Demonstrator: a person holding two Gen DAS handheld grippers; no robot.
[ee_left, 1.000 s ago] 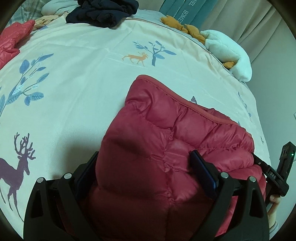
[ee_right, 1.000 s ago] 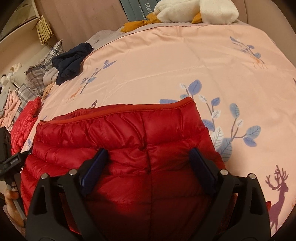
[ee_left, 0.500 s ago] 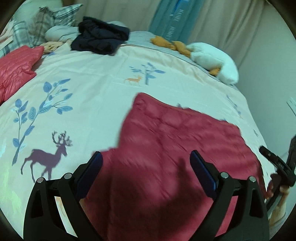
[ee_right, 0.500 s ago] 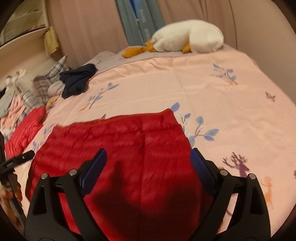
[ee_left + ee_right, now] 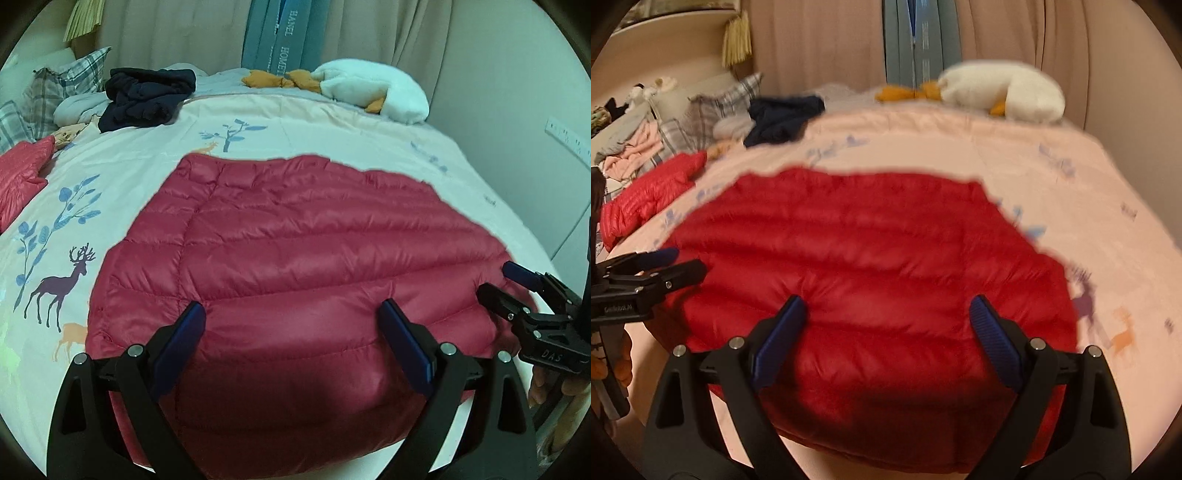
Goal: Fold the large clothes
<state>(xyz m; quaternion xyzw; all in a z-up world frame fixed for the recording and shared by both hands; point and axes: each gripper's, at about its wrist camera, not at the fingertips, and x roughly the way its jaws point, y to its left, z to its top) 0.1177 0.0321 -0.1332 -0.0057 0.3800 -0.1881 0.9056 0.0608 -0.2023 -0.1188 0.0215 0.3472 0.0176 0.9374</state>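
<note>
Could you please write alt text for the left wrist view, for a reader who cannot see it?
A red puffer jacket lies spread flat on a bed with a deer-print cover, below the open left gripper. The right gripper shows at the right edge; dark clothes and a white plush toy lie at the far end.

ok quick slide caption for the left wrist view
Open left hand-held gripper above a red puffer jacket lying flat on the deer-print bed cover.
</note>
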